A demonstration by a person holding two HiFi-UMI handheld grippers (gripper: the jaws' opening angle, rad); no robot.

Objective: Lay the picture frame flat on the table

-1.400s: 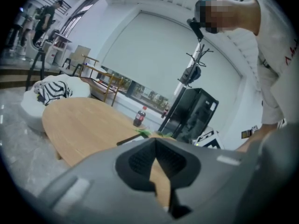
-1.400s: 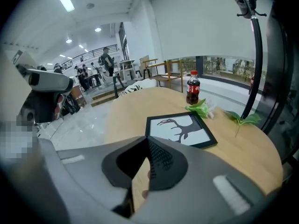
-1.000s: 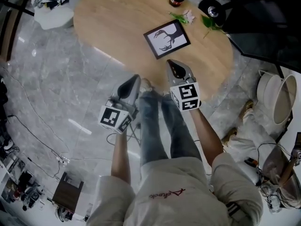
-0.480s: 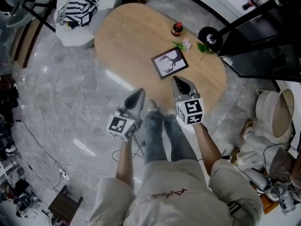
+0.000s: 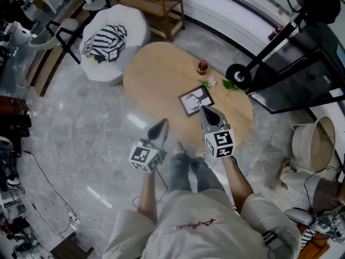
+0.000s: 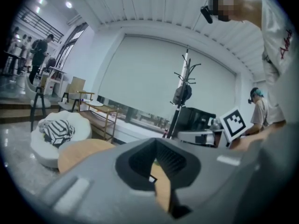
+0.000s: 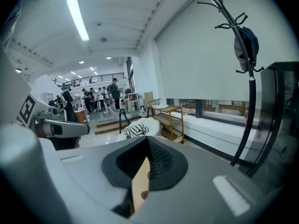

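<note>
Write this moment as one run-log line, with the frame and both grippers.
picture frame: flat on table | left gripper: shut, empty | right gripper: shut, empty | phase: frame laid

Left gripper (image 5: 164, 122) and right gripper (image 5: 204, 108) higher above table (image 5: 156, 74)

I hold my left tongs (image 5: 162, 124) and right tongs (image 5: 206, 111) out ahead of me, side by side and apart, both pointing forward and slightly down. Each pair of jaws is closed together, gripping nothing.
</note>
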